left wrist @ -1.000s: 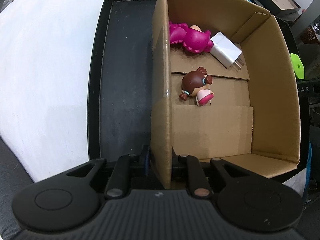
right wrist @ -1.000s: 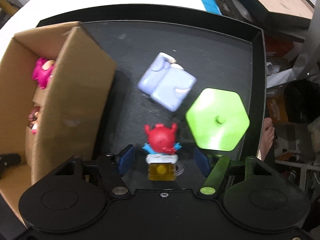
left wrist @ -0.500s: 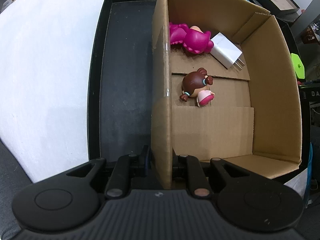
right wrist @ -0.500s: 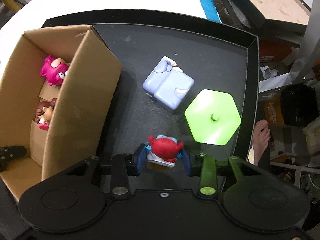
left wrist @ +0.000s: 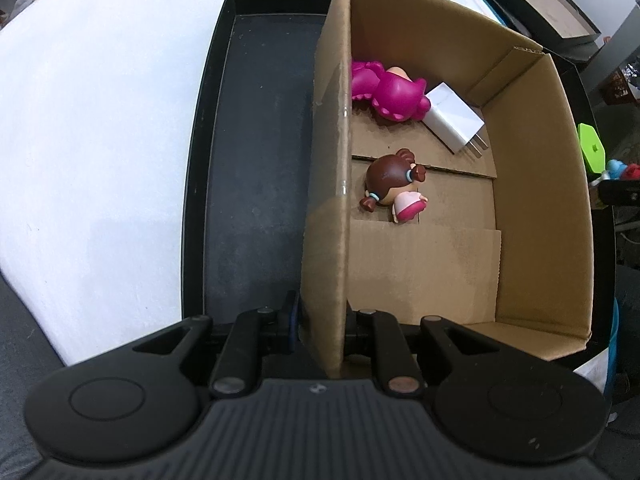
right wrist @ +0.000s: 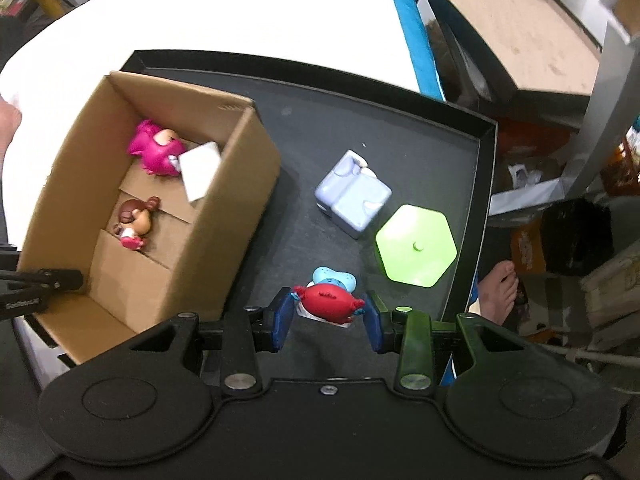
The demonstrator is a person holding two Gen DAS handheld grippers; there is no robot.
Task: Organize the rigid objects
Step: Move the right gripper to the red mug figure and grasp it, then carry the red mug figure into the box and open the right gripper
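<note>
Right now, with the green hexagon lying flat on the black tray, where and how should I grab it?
Come straight down on the green hexagon and close the gripper across two opposite flat edges. It lies flat on the black tray, so its top offers only a tiny centre nub. Probably pick the edge pair away from the pale blue block, which sits close beside one edge.

Red toy gripped above the black tray
The right gripper (right wrist: 327, 322) is squeezing a red figurine (right wrist: 328, 304) beside the cardboard box (right wrist: 224, 236).
</note>
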